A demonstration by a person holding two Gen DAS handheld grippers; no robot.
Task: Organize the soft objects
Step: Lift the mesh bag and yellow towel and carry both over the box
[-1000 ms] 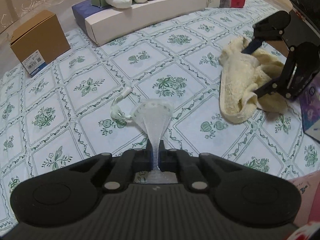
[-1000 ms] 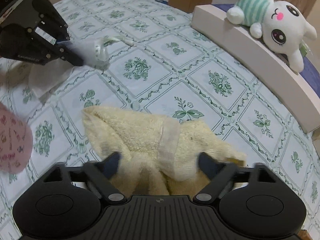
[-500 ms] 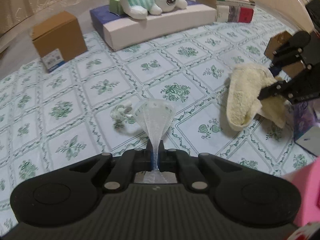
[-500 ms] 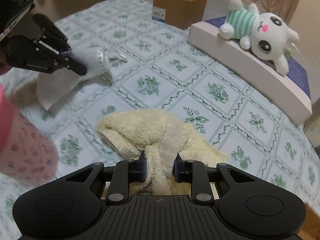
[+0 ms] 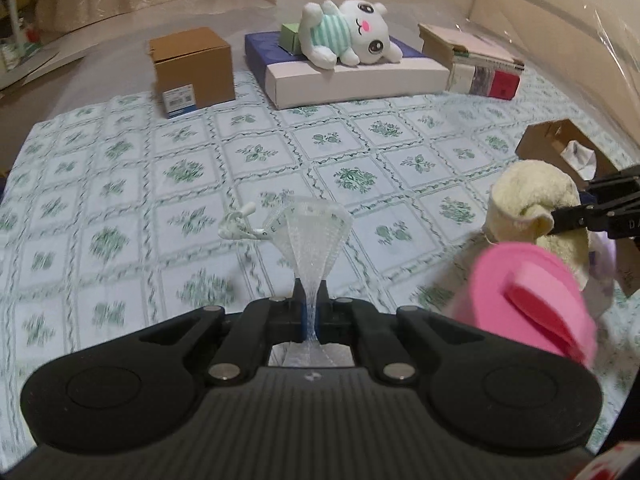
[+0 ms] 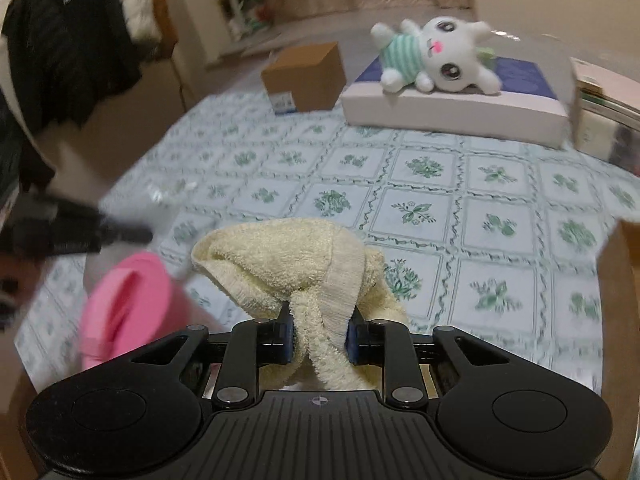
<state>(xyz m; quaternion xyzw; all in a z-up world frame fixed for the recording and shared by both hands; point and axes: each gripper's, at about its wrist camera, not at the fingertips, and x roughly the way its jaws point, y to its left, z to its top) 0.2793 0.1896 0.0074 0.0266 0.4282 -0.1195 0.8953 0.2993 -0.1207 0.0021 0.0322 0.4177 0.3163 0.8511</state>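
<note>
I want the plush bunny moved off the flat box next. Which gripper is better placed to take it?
Neither is free. The left gripper is shut on the clear mesh bag; the right gripper is shut on the cream towel. The plush bunny lies far from both on the flat box.

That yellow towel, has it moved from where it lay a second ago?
Yes. The yellow towel has gone up: it lay spread on the patterned tablecloth, and now hangs bunched above it, clamped in the right gripper, whose jaws were open before.

No legible text — white label on cardboard box (image 5: 179, 97) too blurred to read; book stack (image 5: 485, 73) spines likewise unreadable.
</note>
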